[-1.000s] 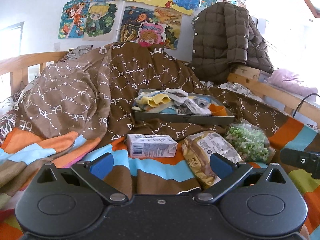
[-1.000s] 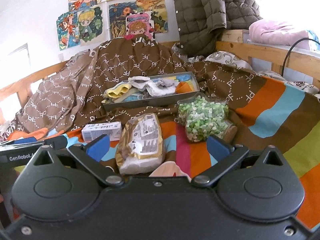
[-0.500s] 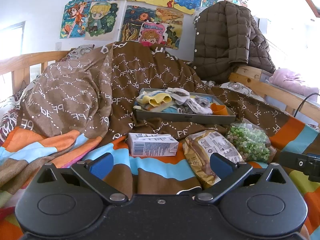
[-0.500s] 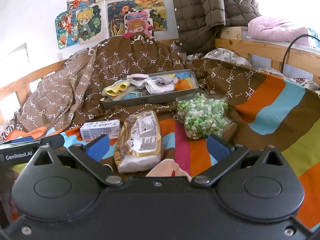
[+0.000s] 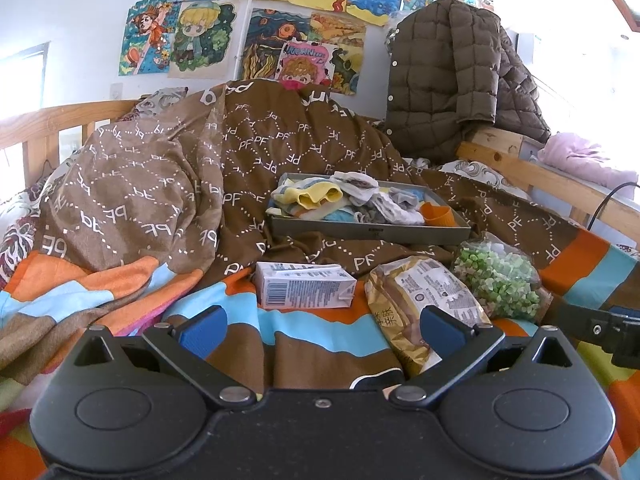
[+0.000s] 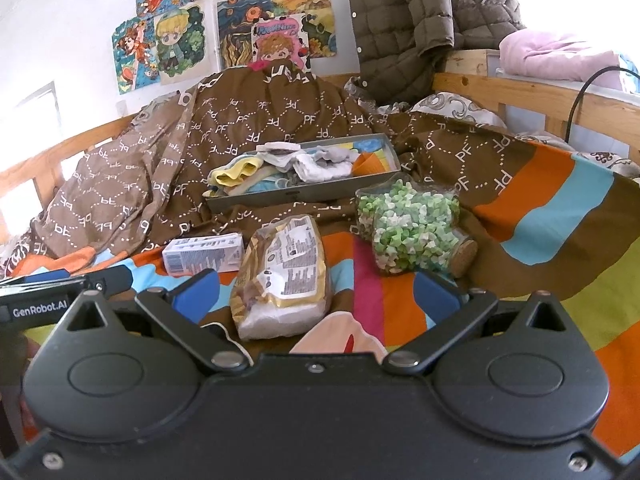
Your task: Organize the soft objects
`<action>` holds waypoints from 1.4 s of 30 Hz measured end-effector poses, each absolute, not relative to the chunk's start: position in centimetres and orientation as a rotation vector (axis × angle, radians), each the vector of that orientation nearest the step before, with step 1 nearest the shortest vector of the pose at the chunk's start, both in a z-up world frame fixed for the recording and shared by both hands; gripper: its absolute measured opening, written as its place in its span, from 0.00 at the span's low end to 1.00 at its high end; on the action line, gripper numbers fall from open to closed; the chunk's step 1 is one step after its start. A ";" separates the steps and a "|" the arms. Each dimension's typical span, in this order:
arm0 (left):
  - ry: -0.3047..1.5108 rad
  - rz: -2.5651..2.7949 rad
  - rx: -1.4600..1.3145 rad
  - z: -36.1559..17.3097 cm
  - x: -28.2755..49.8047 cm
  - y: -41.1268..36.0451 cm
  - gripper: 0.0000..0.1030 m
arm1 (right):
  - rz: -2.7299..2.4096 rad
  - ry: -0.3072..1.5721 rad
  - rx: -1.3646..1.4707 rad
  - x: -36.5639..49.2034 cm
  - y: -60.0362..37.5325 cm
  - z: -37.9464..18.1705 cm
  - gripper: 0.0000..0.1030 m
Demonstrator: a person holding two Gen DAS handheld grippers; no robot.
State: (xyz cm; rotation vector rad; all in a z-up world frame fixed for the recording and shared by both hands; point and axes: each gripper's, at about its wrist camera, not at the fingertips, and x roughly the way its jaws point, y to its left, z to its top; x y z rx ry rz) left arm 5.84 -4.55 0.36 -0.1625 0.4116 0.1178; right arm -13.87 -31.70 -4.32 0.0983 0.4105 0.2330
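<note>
1. Both tools level over the bed, facing the headboard wall. Left tool (image 5: pixel 322 326): jaws spread wide, nothing between the blue pads. Right tool (image 6: pixel 316 292): likewise wide, nothing held.
2. Soft objects: pile of small cloths and socks (image 5: pixel 352 200) heaped in the grey tray (image 5: pixel 372 233), centre of the left view, upper centre of the right view (image 6: pixel 296 168). Tray resting on the brown patterned quilt (image 5: pixel 160 184).
3. Nearer the tools, lower centre, on the striped blanket (image 5: pixel 280 340): white carton (image 5: pixel 304 290) lying flat, gold packet (image 5: pixel 424 308) just right of it, bag of green and white pieces (image 5: pixel 500 280) further right. Same three visible in the right view: carton (image 6: pixel 204 256), packet (image 6: pixel 284 276), bag (image 6: pixel 404 228).
4. Step in hand, as a judgement: hover with no grasp. Scene fits either cloths gathered in the tray with tools pulled back, or a jumbled pile awaiting sorting. Not settled by these views.
5. Any pick from the tray calls for a reach forward past the packet and carton, and a pinch on a single fold, since the cloths overlap and would likely drag neighbours.
6. Against the earlier frames: objects unmoved. Both views tipped slightly, wall pictures and tray sitting a little lower in frame. Jaw spread unchanged.
</note>
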 end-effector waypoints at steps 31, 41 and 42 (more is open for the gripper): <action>0.408 0.115 -0.145 0.4 5.7 -4.7 0.99 | 0.234 0.415 0.101 -13.3 -31.8 -4.8 0.99; 0.409 0.116 -0.147 0.4 5.7 -4.7 0.99 | 0.234 0.415 0.101 -13.4 -31.8 -4.9 0.99; 0.409 0.115 -0.147 0.4 5.7 -4.7 0.99 | 0.235 0.415 0.100 -13.3 -31.8 -4.9 0.99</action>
